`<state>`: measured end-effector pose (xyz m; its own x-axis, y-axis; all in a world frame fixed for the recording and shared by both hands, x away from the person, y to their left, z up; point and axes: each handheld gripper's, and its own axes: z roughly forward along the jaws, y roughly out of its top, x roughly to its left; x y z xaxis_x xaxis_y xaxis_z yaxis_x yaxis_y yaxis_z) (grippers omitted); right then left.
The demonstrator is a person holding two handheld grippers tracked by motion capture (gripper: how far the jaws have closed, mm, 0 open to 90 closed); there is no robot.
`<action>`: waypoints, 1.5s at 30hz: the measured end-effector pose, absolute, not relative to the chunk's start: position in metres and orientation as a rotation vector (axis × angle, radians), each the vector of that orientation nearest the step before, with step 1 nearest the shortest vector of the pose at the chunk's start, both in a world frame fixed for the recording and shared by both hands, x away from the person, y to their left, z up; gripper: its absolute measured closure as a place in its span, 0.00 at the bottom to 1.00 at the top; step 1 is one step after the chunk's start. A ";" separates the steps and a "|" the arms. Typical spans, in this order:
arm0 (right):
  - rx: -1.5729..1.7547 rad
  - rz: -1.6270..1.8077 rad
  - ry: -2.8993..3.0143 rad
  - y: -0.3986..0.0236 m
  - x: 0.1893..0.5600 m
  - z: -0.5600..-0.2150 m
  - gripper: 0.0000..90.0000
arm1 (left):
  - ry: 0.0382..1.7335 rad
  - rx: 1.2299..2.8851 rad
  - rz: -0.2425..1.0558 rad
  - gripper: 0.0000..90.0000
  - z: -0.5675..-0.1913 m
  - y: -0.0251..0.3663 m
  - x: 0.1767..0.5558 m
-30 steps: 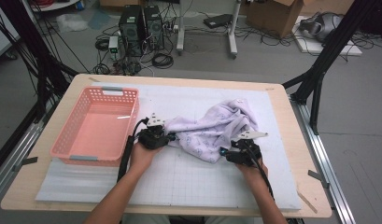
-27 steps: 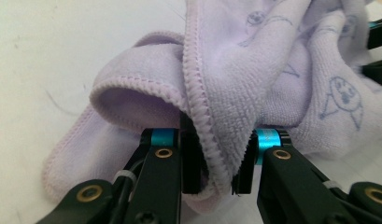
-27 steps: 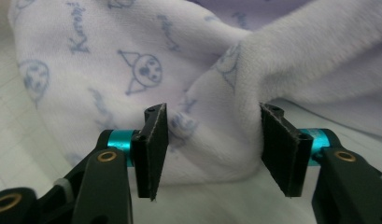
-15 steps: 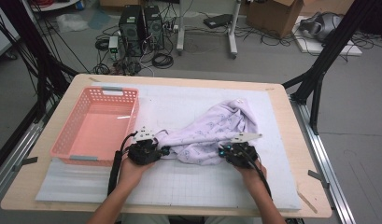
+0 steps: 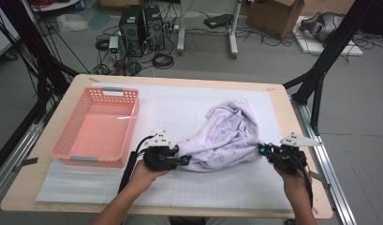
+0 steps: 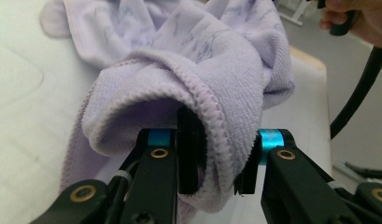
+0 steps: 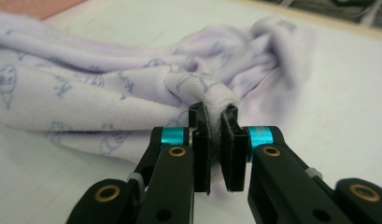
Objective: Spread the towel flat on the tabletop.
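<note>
Stretching the lavender garment (image 5: 229,136) between them, the two grippers were in the spreading step of what looked like a folding or tidying job on the white mat (image 5: 189,105). The left gripper (image 5: 183,160) had its jaws clamped on a thick ribbed hem (image 6: 212,126), the fold of cloth bulging between the pads, which had just eased a little wider without letting go. The right gripper (image 5: 263,149) had just snapped closed and was pinching a thin fold of printed fabric (image 7: 198,88) near the table's right edge. The garment lay bunched in the middle of the mat, right of the pink basket (image 5: 67,140) and apart from it, its far end still heaped and twisted. Judging from that, the next move called for drawing both hands apart and lifting slightly so the heap could unroll, keeping both grips firm; the thin right-hand pinch seemed the likelier to slip.
</note>
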<state>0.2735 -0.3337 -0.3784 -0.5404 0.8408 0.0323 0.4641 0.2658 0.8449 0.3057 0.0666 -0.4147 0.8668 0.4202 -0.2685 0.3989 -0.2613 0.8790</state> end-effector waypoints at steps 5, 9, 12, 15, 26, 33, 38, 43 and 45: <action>1.237 1.181 2.034 -0.338 0.306 -0.367 0.94 | 0.656 1.843 0.079 0.84 -0.410 0.061 0.330; 1.242 1.100 2.025 -0.321 0.340 -0.371 0.94 | 0.759 1.833 0.187 0.84 -0.415 0.064 0.353; 1.254 1.048 2.031 -0.307 0.366 -0.378 0.94 | 0.849 1.842 0.256 0.83 -0.423 0.067 0.369; 1.275 0.999 2.031 -0.296 0.389 -0.387 0.94 | 0.931 1.820 0.322 0.77 -0.429 0.066 0.381; 1.437 0.981 1.970 -0.294 0.413 -0.406 0.78 | 0.946 1.863 0.362 0.49 -0.428 0.069 0.381; 1.366 1.011 1.973 -0.301 0.384 -0.389 0.70 | 0.906 1.929 0.363 0.74 -0.435 0.069 0.385; 1.281 1.088 1.985 -0.301 0.350 -0.382 0.70 | 0.890 1.893 0.333 0.93 -0.433 0.067 0.384; 1.228 1.124 2.107 -0.281 0.331 -0.405 0.73 | 0.896 1.863 0.326 0.93 -0.430 0.068 0.382; 1.229 1.134 2.172 -0.270 0.332 -0.417 0.74 | 0.896 1.840 0.319 0.94 -0.427 0.068 0.381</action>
<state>0.3319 -0.2697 -0.4174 -0.5349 0.8436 0.0479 0.5214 0.2850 0.8043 0.3812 0.0681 -0.4269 0.6880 0.7037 -0.1772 0.4333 -0.2026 0.8782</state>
